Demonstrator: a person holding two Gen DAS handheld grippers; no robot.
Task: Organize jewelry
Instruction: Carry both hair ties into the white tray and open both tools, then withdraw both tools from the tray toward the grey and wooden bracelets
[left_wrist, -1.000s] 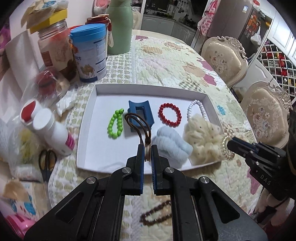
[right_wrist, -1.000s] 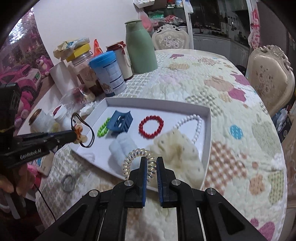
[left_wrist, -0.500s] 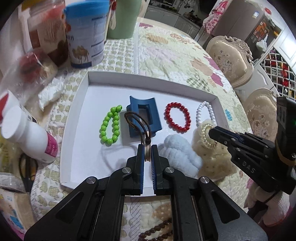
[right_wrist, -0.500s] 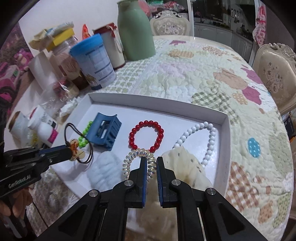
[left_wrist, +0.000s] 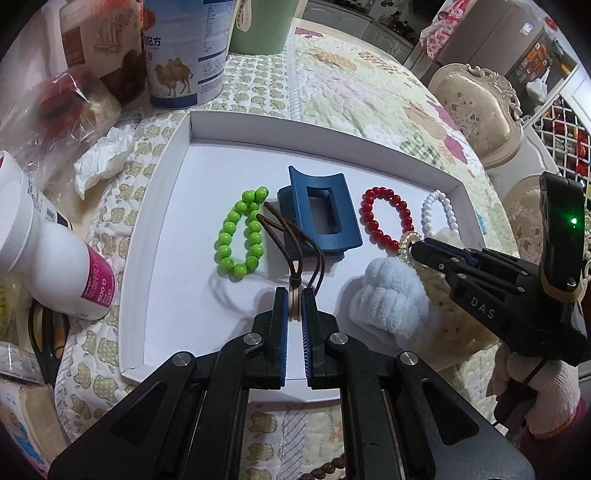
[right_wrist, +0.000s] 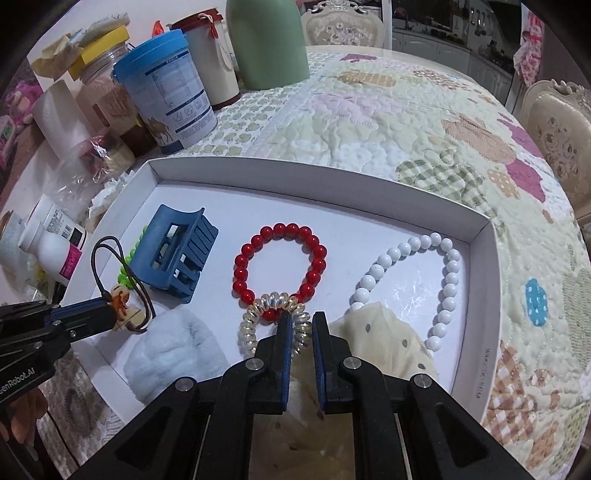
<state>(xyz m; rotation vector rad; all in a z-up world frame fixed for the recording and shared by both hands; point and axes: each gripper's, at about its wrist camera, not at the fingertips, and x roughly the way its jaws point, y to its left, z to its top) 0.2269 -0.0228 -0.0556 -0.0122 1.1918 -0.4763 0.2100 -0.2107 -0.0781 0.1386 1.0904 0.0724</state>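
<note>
A white tray (left_wrist: 162, 177) holds a green bead bracelet (left_wrist: 240, 236), a blue hair claw (left_wrist: 319, 214), a red bead bracelet (left_wrist: 388, 221), a white bead bracelet (right_wrist: 410, 280), a pale blue scrunchie (left_wrist: 391, 299) and a cream scrunchie (right_wrist: 384, 332). My left gripper (left_wrist: 294, 302) is shut on the charm of a brown cord hair tie (left_wrist: 291, 236), low over the tray between the green beads and the claw. My right gripper (right_wrist: 301, 325) is shut on a clear spiral hair tie (right_wrist: 273, 314), just above the red bracelet's near edge.
Left of the tray stand a white bottle (left_wrist: 55, 266), a blue-lidded tin (right_wrist: 166, 99), jars, a green flask (right_wrist: 269, 40) and crumpled wrappers. Scissors (left_wrist: 44, 332) lie by the bottle. A brown bead bracelet (left_wrist: 328, 469) lies on the quilt near the tray's front edge.
Both grippers have moved forward and down over the tray with their hair ties. The spiral tie has gone from over the cream scrunchie to the red bracelet's edge.
</note>
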